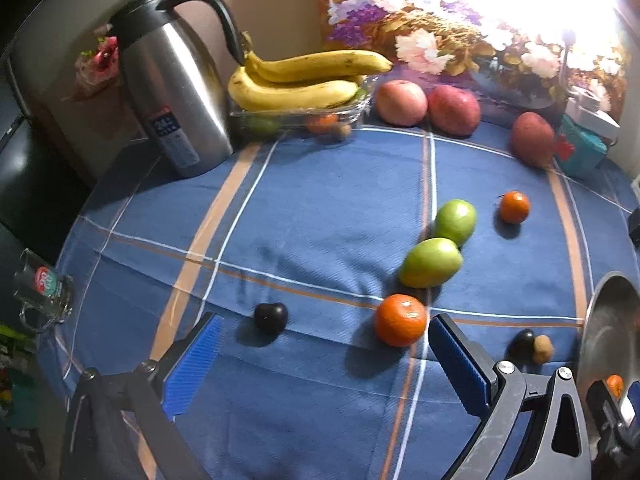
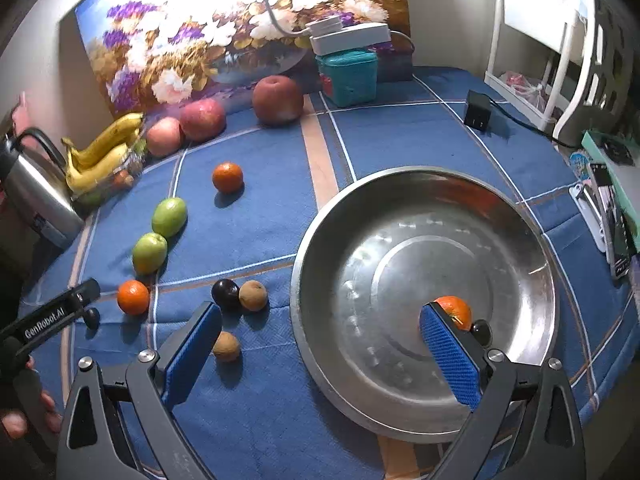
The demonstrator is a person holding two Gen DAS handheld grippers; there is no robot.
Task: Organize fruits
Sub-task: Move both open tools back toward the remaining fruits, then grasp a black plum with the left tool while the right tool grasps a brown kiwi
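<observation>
My right gripper (image 2: 320,312) hangs open over the near left rim of the steel bowl (image 2: 400,240), with nothing between its pads. In the bowl a tangerine (image 2: 454,309) and a dark plum (image 2: 481,330) lie just beyond the right finger. My left gripper (image 1: 324,340) is open above the blue cloth. A dark plum (image 1: 271,317) lies just past its left fingertip and a tangerine (image 1: 400,319) just past its right one. Two green fruits (image 1: 431,262) (image 1: 456,221) and another tangerine (image 1: 514,207) lie farther back. A plum (image 2: 225,293) and two brown longans (image 2: 253,295) (image 2: 226,346) sit left of the bowl.
Three apples (image 1: 401,103) (image 1: 454,110) (image 1: 532,139) line the back by the flower picture. Bananas (image 1: 304,80) rest on a clear tray beside a steel kettle (image 1: 172,92). A glass mug (image 1: 44,292) stands at the left table edge. A teal box (image 2: 348,76) and black adapter (image 2: 477,111) sit far back.
</observation>
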